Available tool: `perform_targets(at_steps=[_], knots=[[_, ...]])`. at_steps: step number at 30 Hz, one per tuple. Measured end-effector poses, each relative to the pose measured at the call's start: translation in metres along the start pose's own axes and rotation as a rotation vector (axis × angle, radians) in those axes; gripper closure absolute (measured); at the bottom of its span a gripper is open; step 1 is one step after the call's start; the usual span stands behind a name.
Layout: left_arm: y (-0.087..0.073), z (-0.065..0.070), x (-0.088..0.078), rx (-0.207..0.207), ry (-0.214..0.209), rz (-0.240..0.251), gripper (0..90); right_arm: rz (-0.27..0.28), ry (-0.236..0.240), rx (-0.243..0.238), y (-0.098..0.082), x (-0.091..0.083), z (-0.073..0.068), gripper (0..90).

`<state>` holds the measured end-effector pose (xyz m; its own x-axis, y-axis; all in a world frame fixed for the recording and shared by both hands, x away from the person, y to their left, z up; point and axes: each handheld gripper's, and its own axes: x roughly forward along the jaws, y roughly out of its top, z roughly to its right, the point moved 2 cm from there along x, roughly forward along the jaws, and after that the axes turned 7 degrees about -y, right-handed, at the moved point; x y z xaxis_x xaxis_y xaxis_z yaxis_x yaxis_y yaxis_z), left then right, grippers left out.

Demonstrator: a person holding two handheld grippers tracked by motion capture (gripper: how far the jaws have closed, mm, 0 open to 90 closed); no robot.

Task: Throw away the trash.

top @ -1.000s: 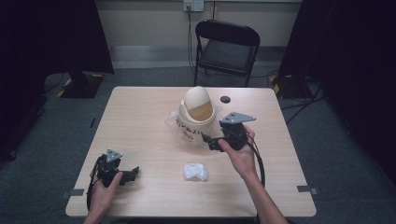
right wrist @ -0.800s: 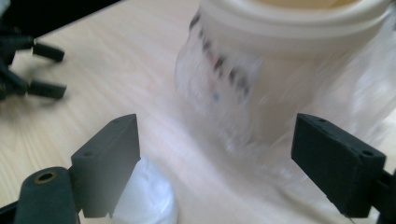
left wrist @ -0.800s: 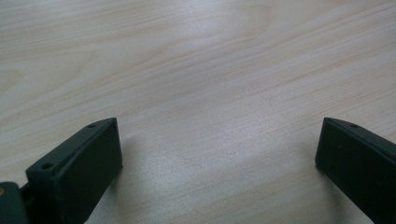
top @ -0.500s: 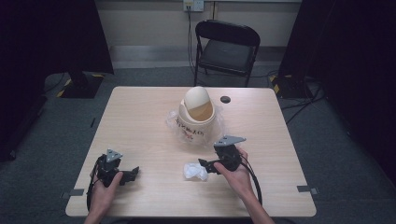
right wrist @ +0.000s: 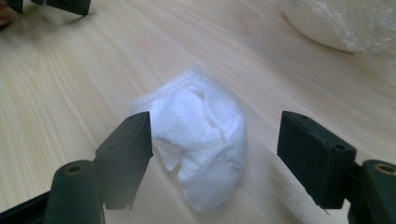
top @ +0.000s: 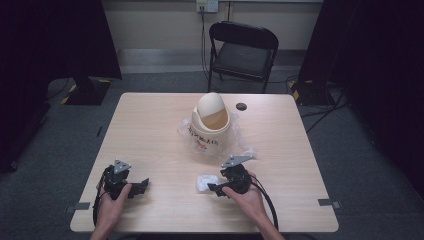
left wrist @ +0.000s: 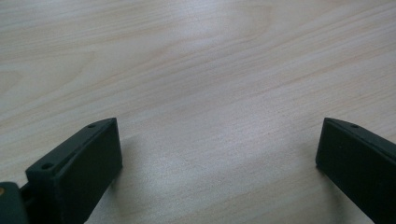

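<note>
The crumpled tissue (right wrist: 201,135) on the worktop (top: 150,130) looks light, soft and squashable, best pinched across its bulk by the right gripper (right wrist: 215,140), whose unclosed jaws, just narrowing, straddle it.

A pale wooden table (top: 150,125) bears a lidded bin (top: 211,121) (bagged), crumpled tissue (top: 204,181), perhaps a small cap (top: 241,106).

Bare table (top: 150,135) left and front, lidded bin (top: 211,122) blocking centre
</note>
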<state>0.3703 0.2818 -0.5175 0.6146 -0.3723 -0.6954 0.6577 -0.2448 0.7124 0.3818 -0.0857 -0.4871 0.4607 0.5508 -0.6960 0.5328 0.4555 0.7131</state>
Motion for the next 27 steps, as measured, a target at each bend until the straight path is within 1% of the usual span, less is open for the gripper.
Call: perform_targets(at_steps=[2,4,5,6,7,9,11,13,14,15,16,17,18,20,21,24,25,26,27], knots=[[0.000,0.000,0.000,0.000,0.001,0.002,0.0,0.006,0.012,-0.012,-0.001,0.002,-0.003,26.2],[0.001,-0.001,0.001,0.000,-0.001,0.002,0.0,0.002,0.008,-0.040,-0.002,0.005,-0.008,27.9],[0.001,-0.001,0.001,-0.001,-0.001,0.002,0.0,0.004,0.009,-0.044,-0.002,0.006,-0.008,29.4],[0.001,-0.001,0.001,0.000,-0.001,0.002,0.0,0.004,0.009,-0.044,-0.002,0.006,-0.008,29.4],[0.001,-0.001,0.001,0.001,-0.001,0.001,0.0,0.003,0.004,-0.053,-0.002,0.007,-0.009,31.9],[0.001,-0.001,0.001,0.000,-0.001,0.002,0.0,0.000,0.001,-0.060,-0.003,0.008,-0.009,32.6],[0.001,-0.001,0.001,-0.001,-0.001,0.002,0.0,-0.011,-0.006,-0.070,-0.004,0.012,-0.008,37.2],[0.001,-0.001,0.001,0.000,-0.001,0.002,0.0,-0.020,-0.005,-0.062,-0.005,0.014,-0.008,36.7],[0.001,-0.001,0.001,0.001,-0.001,0.001,0.0,-0.022,-0.002,-0.059,-0.005,0.015,-0.008,38.2],[0.001,-0.001,0.001,0.001,-0.001,0.002,0.0,-0.024,-0.002,-0.060,-0.006,0.015,-0.008,43.4],[0.001,-0.001,0.001,0.000,-0.001,0.002,0.0,-0.029,-0.014,-0.061,-0.008,0.016,-0.008,45.8],[0.001,-0.001,0.001,-0.002,0.000,0.003,0.0,-0.029,-0.014,-0.061,-0.008,0.016,-0.008,45.8],[0.001,-0.001,0.001,0.001,0.000,0.003,0.0,-0.016,-0.023,-0.064,-0.009,0.017,-0.007,50.1],[0.001,-0.001,0.001,0.002,0.000,0.002,0.0,-0.014,-0.026,-0.055,-0.008,0.017,-0.007,50.2],[0.001,-0.001,0.001,0.000,-0.001,0.003,0.0,-0.006,-0.034,-0.055,-0.009,0.018,-0.007,53.0],[0.001,-0.001,0.001,0.001,0.000,0.003,0.0,-0.004,-0.045,-0.059,-0.009,0.018,-0.008,55.0],[0.001,-0.001,0.001,0.001,0.000,0.004,0.0,0.000,-0.049,-0.064,-0.009,0.018,-0.008,57.2],[0.001,-0.001,0.001,0.001,0.000,0.004,0.0,-0.001,-0.057,-0.059,-0.009,0.018,-0.008,62.2],[0.001,-0.001,0.001,0.001,0.000,0.003,0.0,-0.001,-0.057,-0.059,-0.009,0.018,-0.008,62.2]])
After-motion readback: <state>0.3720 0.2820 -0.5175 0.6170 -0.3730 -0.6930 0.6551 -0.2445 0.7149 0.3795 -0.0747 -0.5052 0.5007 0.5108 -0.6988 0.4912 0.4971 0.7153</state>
